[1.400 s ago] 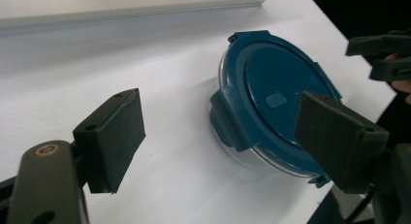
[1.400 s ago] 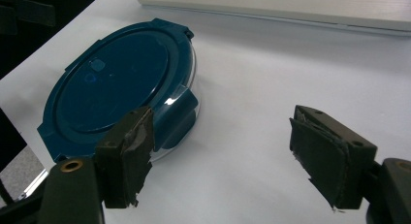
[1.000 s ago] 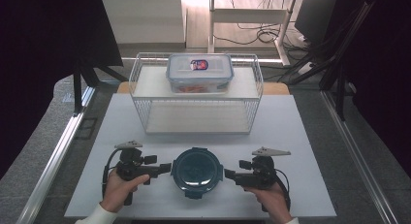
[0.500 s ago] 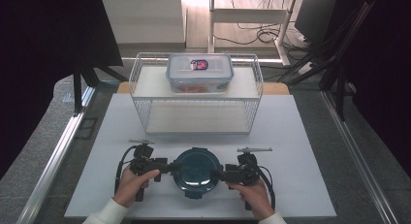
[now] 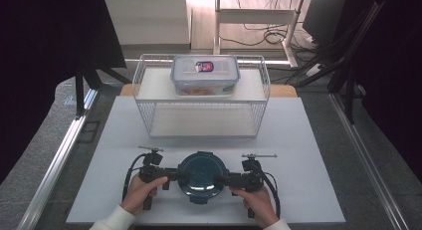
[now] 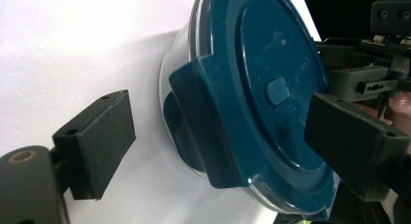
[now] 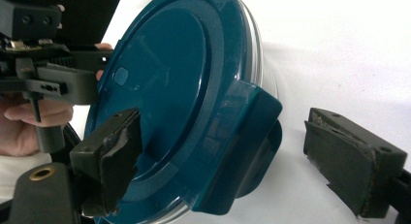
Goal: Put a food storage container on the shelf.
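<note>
A round clear container with a dark teal lid (image 5: 203, 176) sits on the white table (image 5: 308, 140) near its front edge. My left gripper (image 5: 182, 174) lies level at the lid's left side, open. In the left gripper view a teal latch tab (image 6: 213, 132) stands between the left gripper's (image 6: 223, 122) spread pads, untouched. My right gripper (image 5: 219, 179) mirrors it on the right side, open. Its pads straddle the opposite tab (image 7: 242, 146) in the right gripper view, where the right gripper (image 7: 228, 151) has a gap on each side. Both pairs of jaws have just been opening.
A white wire shelf basket (image 5: 201, 98) stands at the back of the table. A rectangular clear food box with a blue lid (image 5: 205, 74) rests on top of it. Bare table lies left and right of the hands. Dark frames and cables surround the table.
Both hands have come inward and down to the round container. The grippers have rolled onto their sides, and their jaws now flank the lid's two side tabs.
</note>
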The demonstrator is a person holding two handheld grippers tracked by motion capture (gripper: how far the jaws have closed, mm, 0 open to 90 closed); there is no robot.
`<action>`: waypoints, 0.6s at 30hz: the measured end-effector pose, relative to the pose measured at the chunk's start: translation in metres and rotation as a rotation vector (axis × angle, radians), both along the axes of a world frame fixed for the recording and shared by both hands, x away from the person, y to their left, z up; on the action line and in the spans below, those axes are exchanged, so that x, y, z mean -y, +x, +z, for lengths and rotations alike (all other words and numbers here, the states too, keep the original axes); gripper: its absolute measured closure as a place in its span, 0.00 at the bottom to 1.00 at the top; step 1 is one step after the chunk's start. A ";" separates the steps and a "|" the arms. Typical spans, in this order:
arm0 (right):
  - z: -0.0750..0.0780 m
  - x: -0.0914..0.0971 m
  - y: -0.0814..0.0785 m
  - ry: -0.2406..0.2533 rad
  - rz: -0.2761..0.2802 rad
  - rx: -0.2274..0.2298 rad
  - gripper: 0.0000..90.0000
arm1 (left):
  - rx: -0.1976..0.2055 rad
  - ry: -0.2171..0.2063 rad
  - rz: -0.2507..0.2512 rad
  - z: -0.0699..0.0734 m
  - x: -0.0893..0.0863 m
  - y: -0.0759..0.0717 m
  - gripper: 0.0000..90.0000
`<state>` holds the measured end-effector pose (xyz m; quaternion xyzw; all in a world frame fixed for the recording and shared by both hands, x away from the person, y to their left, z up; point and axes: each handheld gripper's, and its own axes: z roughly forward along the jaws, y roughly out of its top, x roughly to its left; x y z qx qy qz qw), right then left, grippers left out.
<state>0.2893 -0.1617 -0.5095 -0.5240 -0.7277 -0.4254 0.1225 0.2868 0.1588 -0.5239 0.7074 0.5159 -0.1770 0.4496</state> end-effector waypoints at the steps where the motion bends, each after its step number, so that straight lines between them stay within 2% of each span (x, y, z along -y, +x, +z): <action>1: -0.001 0.000 0.000 0.006 -0.002 -0.007 0.15 | -0.003 -0.006 -0.002 -0.001 0.000 0.000 0.13; 4: -0.003 -0.002 0.000 0.022 -0.004 -0.034 0.16 | -0.016 -0.022 -0.016 -0.003 0.001 0.000 0.18; 7: -0.005 -0.003 0.000 0.039 -0.001 -0.057 0.18 | -0.049 -0.069 -0.037 -0.005 0.002 0.000 0.27; 10: -0.006 -0.003 0.000 0.078 0.010 -0.094 0.24 | -0.048 -0.060 -0.033 -0.005 0.002 -0.001 0.28; 12: -0.006 -0.004 0.000 0.078 0.009 -0.096 0.25 | -0.056 -0.064 -0.023 -0.004 0.001 -0.002 0.31; 15: -0.002 -0.001 -0.001 0.074 -0.003 -0.079 0.32 | -0.066 -0.080 -0.013 -0.004 -0.001 -0.003 0.33; 18: -0.001 0.000 -0.002 0.081 -0.019 -0.088 0.34 | -0.063 -0.089 -0.012 -0.002 -0.004 -0.005 0.37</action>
